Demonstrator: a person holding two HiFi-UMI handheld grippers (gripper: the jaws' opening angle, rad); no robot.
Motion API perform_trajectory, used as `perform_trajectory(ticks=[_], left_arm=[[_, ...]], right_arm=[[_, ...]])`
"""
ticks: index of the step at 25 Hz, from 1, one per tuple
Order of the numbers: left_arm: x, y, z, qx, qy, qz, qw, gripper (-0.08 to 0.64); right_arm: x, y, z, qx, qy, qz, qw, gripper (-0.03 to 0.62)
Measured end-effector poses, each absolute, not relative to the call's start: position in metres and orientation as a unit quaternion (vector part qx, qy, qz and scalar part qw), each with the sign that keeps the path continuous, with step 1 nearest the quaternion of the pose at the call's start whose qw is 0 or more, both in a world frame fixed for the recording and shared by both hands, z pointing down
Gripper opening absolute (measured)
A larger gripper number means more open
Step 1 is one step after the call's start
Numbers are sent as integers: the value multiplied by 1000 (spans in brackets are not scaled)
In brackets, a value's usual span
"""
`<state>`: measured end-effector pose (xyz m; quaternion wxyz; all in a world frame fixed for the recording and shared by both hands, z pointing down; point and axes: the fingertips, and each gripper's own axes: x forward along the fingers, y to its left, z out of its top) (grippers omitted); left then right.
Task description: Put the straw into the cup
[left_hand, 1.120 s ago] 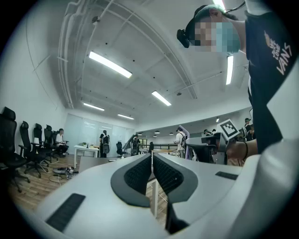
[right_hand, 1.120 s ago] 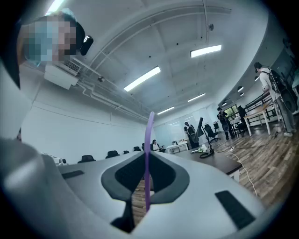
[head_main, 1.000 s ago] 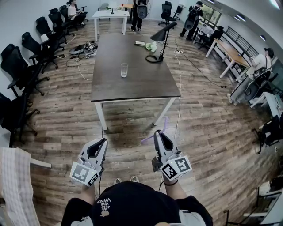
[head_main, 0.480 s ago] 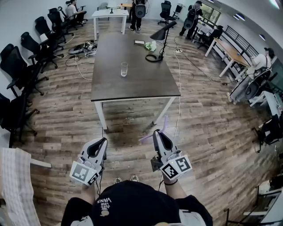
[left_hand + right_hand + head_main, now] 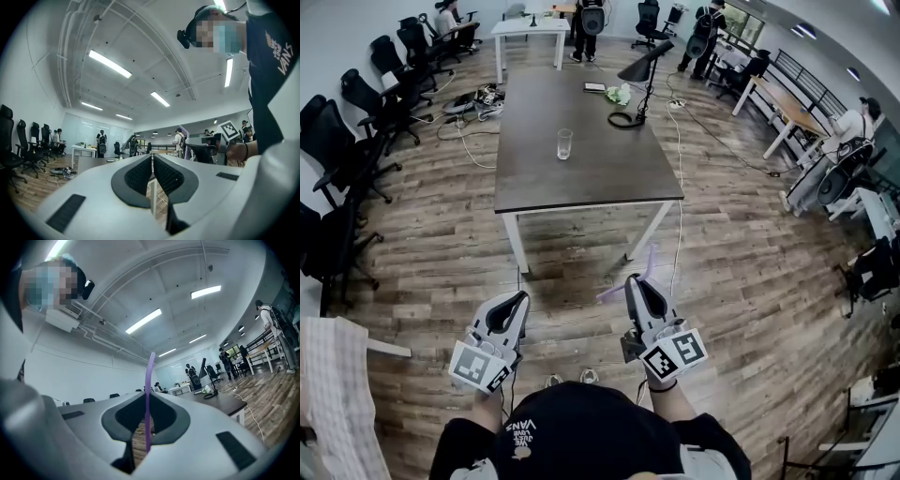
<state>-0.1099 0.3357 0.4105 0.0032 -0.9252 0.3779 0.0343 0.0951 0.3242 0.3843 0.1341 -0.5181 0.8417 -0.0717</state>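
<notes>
A clear glass cup (image 5: 564,143) stands upright on the dark table (image 5: 609,178), well ahead of both grippers. My right gripper (image 5: 633,283) is held over the wood floor short of the table's near edge, shut on a purple straw (image 5: 630,279). In the right gripper view the straw (image 5: 149,394) runs upright between the jaws and sticks out past them. My left gripper (image 5: 518,300) hangs level beside it, shut with nothing between its pads (image 5: 140,173). The left gripper view also catches the right gripper (image 5: 206,151) and the straw (image 5: 186,138).
A black desk lamp (image 5: 642,70) with a coiled cable and small items sits at the table's far end. Black office chairs (image 5: 356,103) line the left wall. Cables (image 5: 680,150) trail on the floor right of the table. People stand by a white table (image 5: 530,28) at the back.
</notes>
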Motion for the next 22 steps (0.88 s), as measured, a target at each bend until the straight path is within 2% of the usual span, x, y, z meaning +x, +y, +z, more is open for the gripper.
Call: perform_trajectory(ticks=[11,22], left_arm=[[-122,325,416,-931,365,22,3,21],[-98,260,419,-922,386,21,2,21]], right_arm=[[91,315,386,-533,831,-68,141,37],[114,246,394,-516,841,-83,143,37]])
